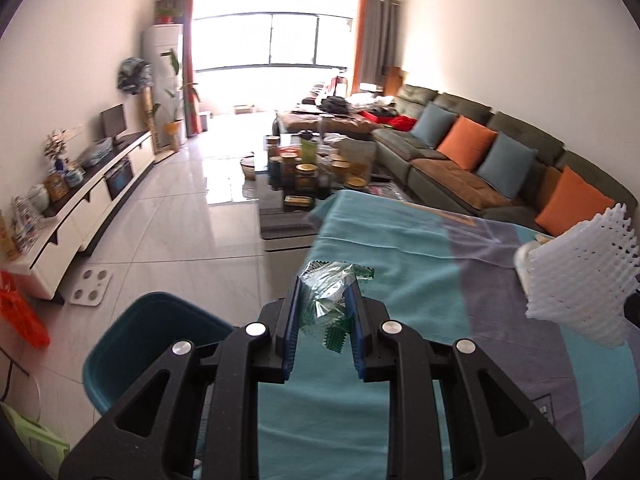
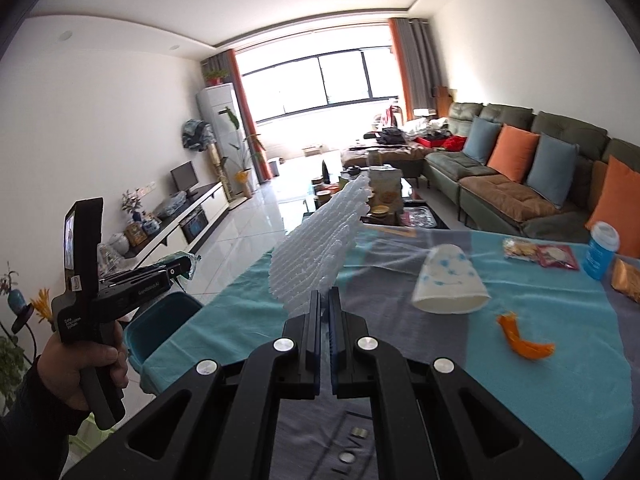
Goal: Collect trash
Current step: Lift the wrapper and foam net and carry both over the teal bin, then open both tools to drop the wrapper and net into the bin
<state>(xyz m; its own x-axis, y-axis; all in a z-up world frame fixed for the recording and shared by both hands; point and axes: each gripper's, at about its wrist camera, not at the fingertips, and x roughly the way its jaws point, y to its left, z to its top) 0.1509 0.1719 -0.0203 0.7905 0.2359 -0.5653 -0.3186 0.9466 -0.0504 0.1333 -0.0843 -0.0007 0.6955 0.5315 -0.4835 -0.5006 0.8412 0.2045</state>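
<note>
Two grippers each hold one piece of trash above the table with the teal and grey cloth [image 2: 400, 332]. The left gripper [image 1: 323, 300] has its jaws closed on a crumpled clear plastic wrapper with green edges [image 1: 330, 290], beside the teal plastic bin [image 1: 132, 344]. The right gripper [image 2: 325, 312] pinches a white foam net sleeve [image 2: 320, 240], which stands up from its jaws.

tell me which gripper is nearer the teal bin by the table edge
Left. The left gripper hangs beside and above the teal bin; the right gripper is over the table, further in.

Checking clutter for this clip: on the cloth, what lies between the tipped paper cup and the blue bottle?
In the right wrist view, two snack packets lie between the paper cup and the blue bottle.
</note>
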